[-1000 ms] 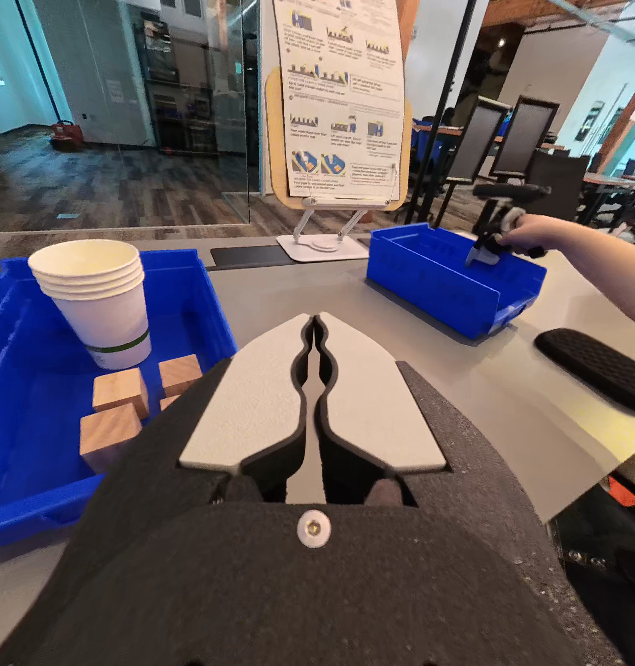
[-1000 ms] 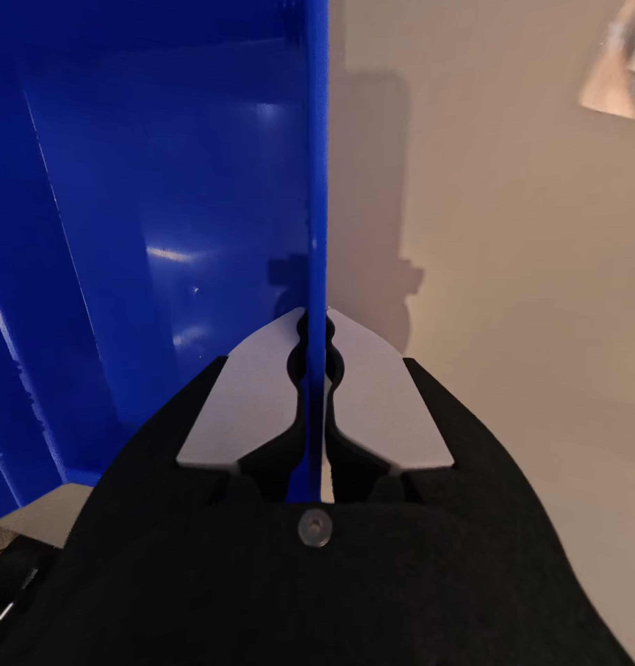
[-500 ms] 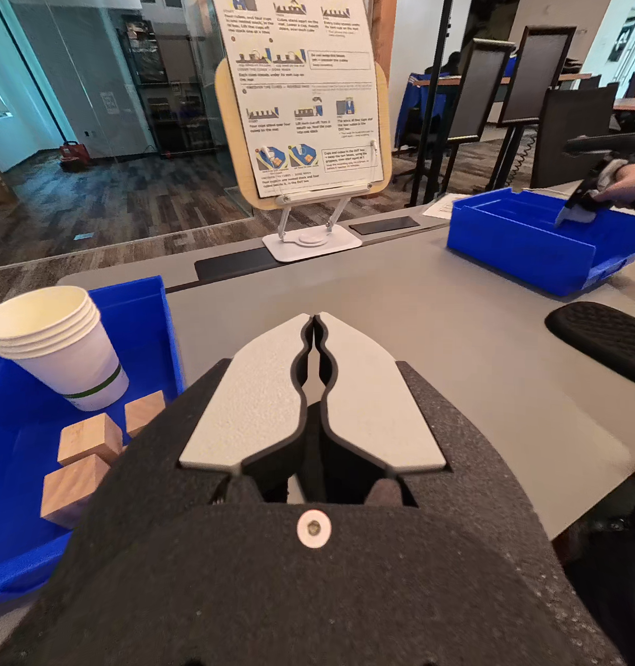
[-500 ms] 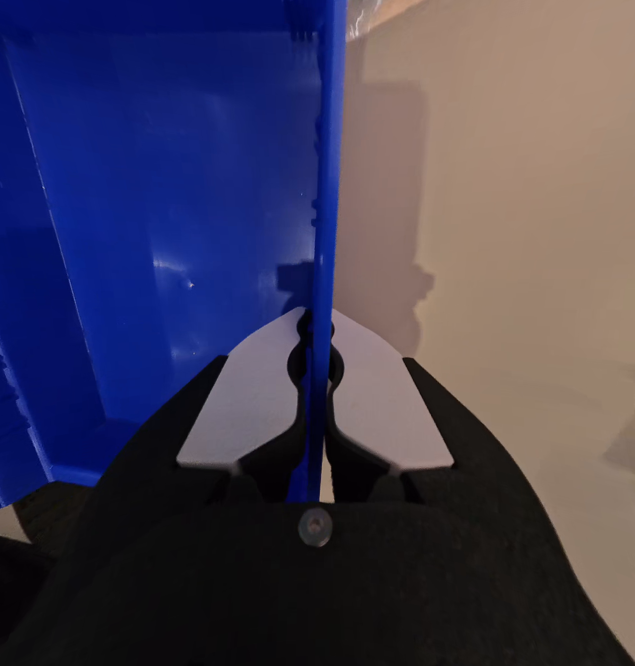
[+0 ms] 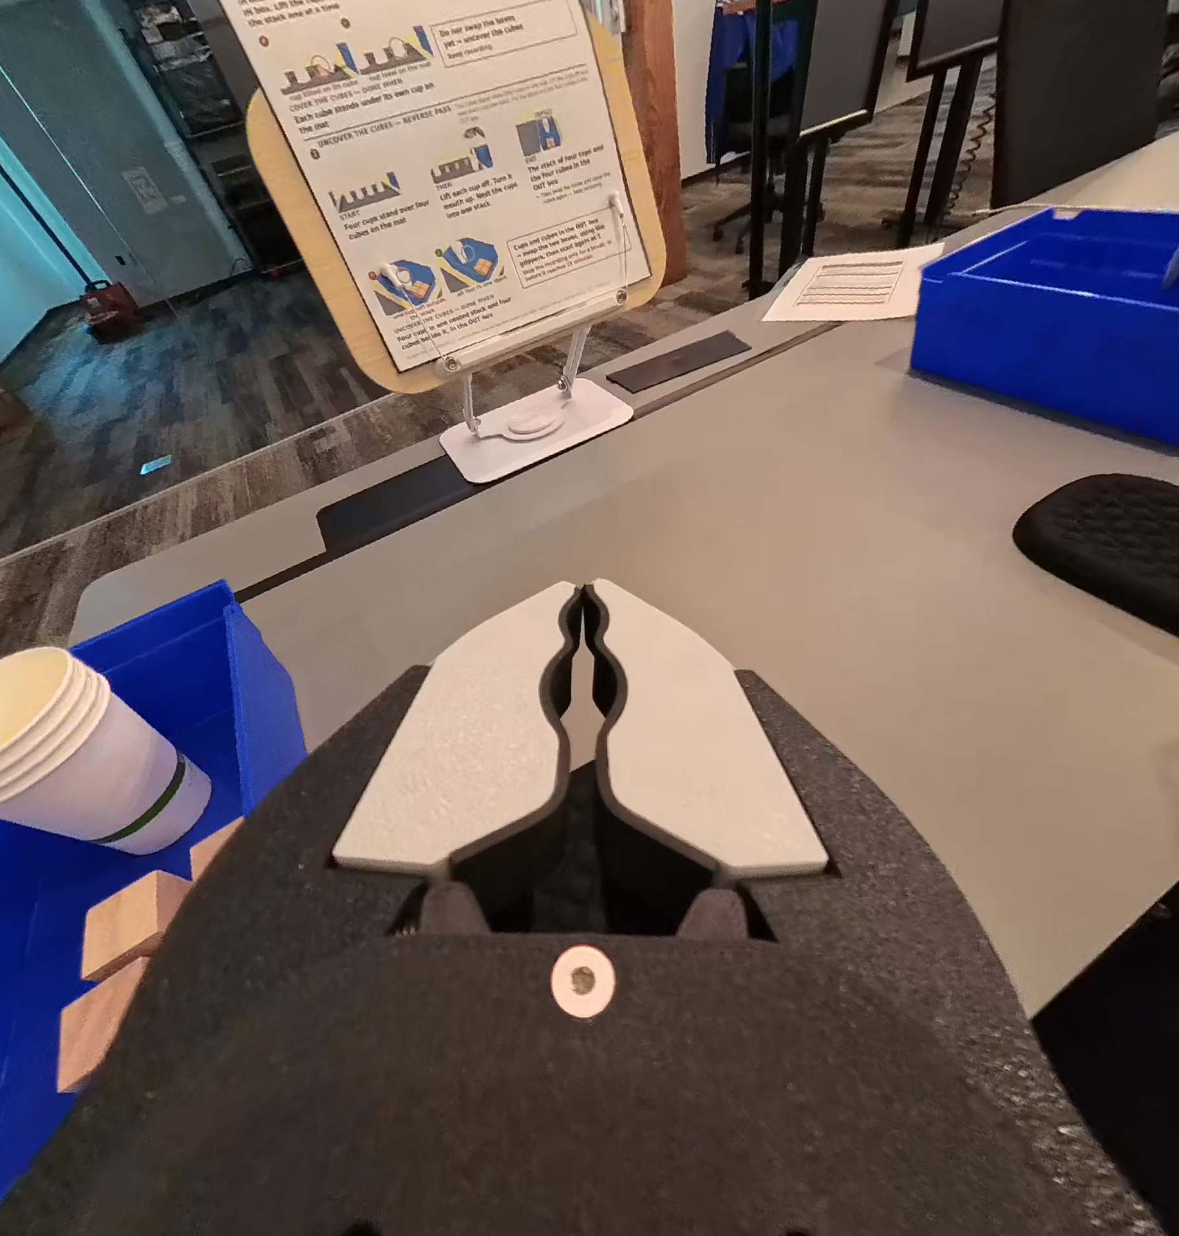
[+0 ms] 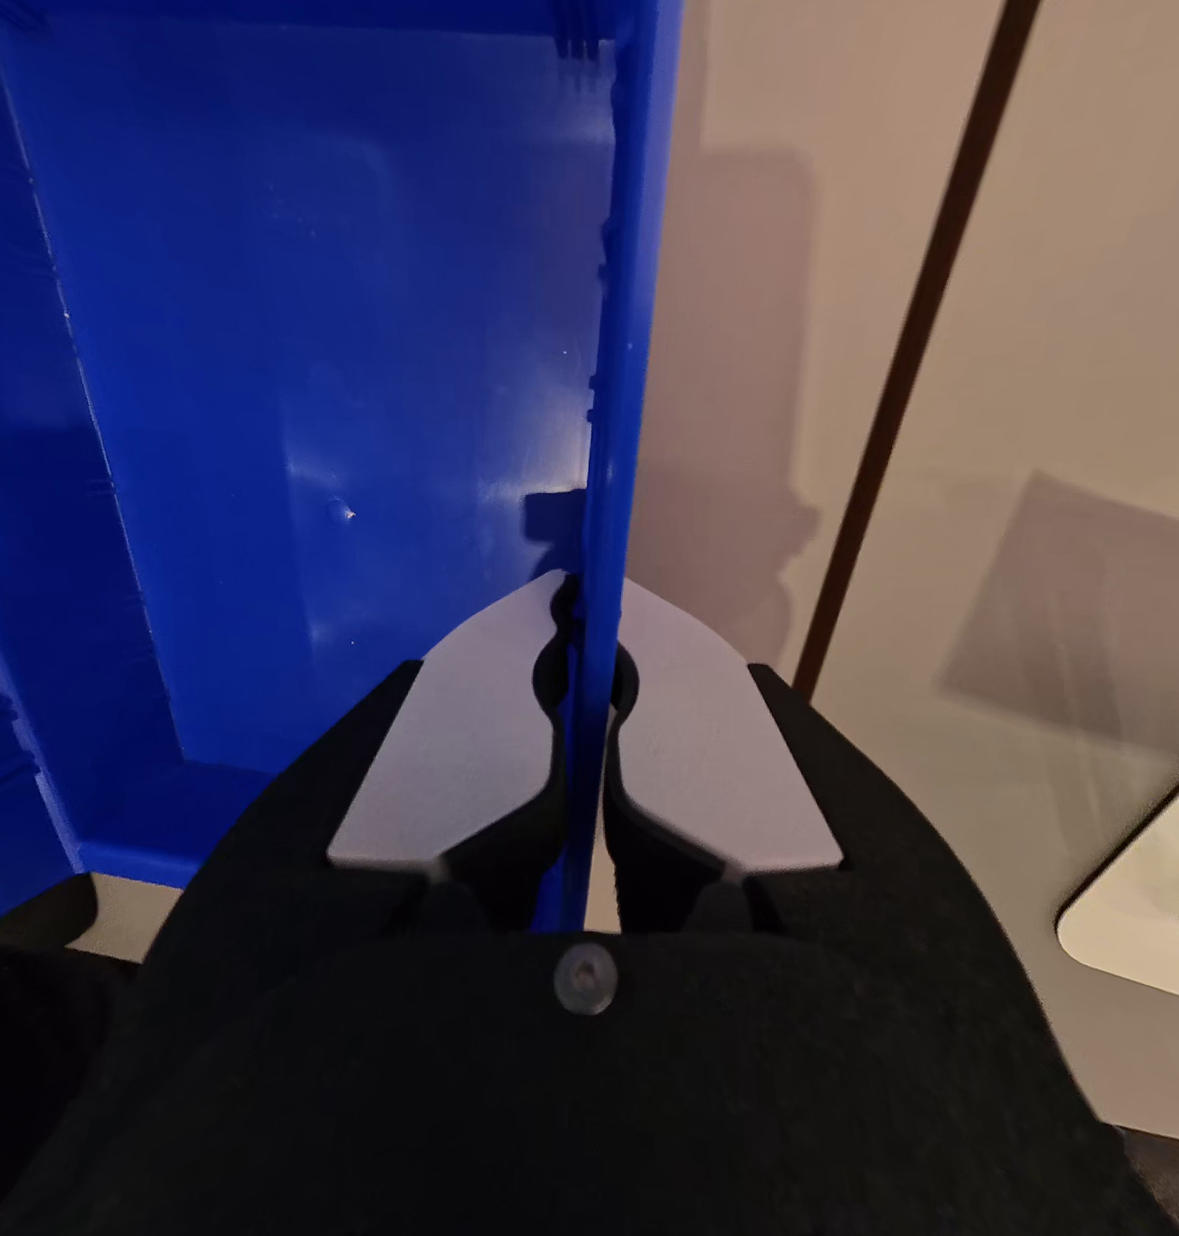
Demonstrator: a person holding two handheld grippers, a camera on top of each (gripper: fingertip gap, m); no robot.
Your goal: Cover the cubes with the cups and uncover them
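Cups (image 5: 71, 756) and cubes (image 5: 121, 919) wait at the bench's left edge, your left gripper (image 5: 583, 592) closed empty; your right gripper (image 6: 590, 595), clamped on the empty bin's wall (image 6: 613, 401), could tip it.

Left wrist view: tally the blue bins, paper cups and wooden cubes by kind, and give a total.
Blue bins: 2
Paper cups: 4, nested in one stack
Wooden cubes: 3 in view, each partly hidden
Total: 9
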